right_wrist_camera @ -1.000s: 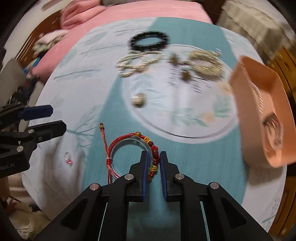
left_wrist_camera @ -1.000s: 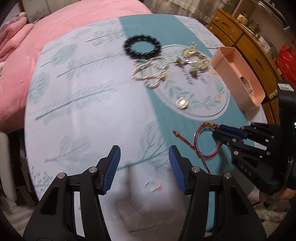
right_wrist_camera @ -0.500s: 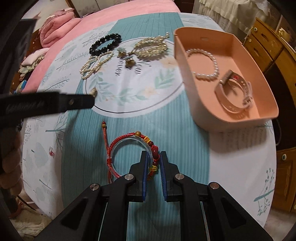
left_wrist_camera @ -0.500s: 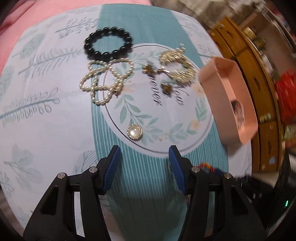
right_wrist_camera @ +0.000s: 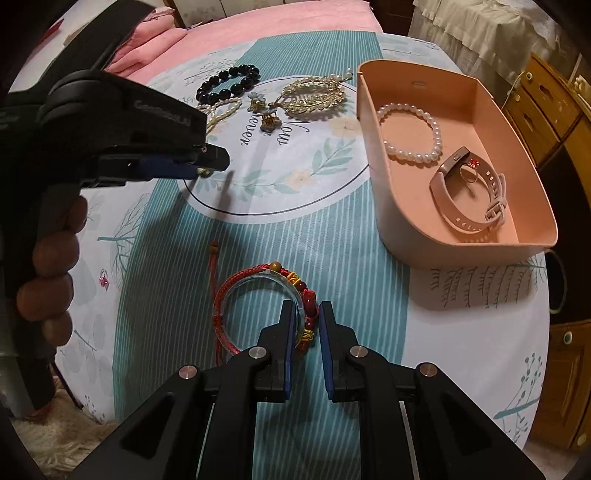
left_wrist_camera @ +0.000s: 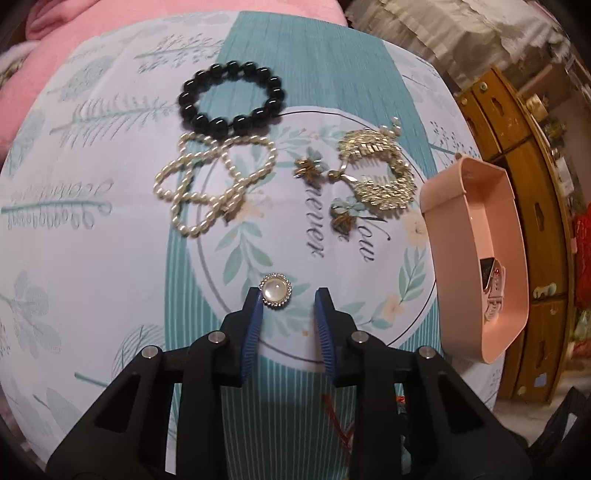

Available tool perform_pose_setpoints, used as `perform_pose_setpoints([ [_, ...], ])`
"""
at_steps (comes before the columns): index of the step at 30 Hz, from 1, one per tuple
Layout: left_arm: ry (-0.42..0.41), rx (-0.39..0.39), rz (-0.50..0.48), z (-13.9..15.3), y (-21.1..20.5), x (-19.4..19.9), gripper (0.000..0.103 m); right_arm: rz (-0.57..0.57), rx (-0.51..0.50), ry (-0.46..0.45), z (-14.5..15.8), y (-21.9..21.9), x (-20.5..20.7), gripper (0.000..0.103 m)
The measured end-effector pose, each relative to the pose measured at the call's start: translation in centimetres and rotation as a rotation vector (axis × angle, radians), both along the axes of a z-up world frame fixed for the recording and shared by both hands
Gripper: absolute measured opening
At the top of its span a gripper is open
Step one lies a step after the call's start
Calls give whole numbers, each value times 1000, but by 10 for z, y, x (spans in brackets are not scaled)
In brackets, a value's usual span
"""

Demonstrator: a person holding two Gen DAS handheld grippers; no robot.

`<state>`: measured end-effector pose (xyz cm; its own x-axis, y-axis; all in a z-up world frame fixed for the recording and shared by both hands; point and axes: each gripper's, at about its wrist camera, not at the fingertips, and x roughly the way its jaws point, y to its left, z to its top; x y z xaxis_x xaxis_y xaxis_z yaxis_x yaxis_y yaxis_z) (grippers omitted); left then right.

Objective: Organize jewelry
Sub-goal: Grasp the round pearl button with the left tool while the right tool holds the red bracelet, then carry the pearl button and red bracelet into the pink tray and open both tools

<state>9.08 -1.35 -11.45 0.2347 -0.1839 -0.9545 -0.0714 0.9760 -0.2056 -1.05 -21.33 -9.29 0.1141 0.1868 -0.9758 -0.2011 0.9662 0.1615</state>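
- On the cloth-covered surface (left_wrist_camera: 110, 258), in the upper half of the left wrist view, lie a black bead bracelet (left_wrist_camera: 231, 98), a looped pearl necklace (left_wrist_camera: 210, 184) just below it, a gold leaf necklace (left_wrist_camera: 380, 173) to the right, and two small flower earrings (left_wrist_camera: 310, 168) between them.
- A pink blanket (right_wrist_camera: 258, 18) fills the top of the right wrist view; wooden drawers (left_wrist_camera: 517, 184) stand at the right edge.
- The left gripper (left_wrist_camera: 288, 299) hangs low over the surface, its fingers apart, the round pearl brooch (left_wrist_camera: 276, 290) between the tips and close to the left-hand one.
- In the right wrist view a hand (right_wrist_camera: 51, 280) at the left edge holds that gripper's handle.
- The right gripper (right_wrist_camera: 306, 314) is at the bottom centre, its fingers clamped on the beaded side of the red cord bracelet (right_wrist_camera: 258, 295), which has a clear bangle inside its loop.
- The pink tray (right_wrist_camera: 476, 254) at the right holds a pearl bracelet (right_wrist_camera: 410, 129), a pink watch (right_wrist_camera: 469, 192) and a small ring (right_wrist_camera: 471, 171).
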Motion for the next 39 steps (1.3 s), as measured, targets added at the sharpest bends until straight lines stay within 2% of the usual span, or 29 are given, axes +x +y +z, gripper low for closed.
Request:
perform_pose_setpoints([
  [4, -15, 26, -79, -1, -9, 10, 26, -3, 31, 6, 0, -9, 1, 12],
  [6, -20, 36, -89, -2, -10, 14, 26, 0, 40, 7, 0, -11, 3, 12],
  [14, -58, 99, -100, -4, -14, 21, 26, 0, 69, -6, -1, -17, 5, 12],
  [20, -66, 109, -88, -5, -17, 23, 22, 10, 75, -15, 1, -18, 4, 12],
  [23, -61, 116, -72, -4, -11, 20, 16, 9, 82, -15, 1, -18, 4, 12],
  [28, -33, 96, -53, -4, -8, 18, 16, 8, 81, -14, 0, -19, 4, 12],
  [39, -1, 115, -62, -1, -13, 12, 16, 0, 85, -13, 1, -18, 5, 12],
])
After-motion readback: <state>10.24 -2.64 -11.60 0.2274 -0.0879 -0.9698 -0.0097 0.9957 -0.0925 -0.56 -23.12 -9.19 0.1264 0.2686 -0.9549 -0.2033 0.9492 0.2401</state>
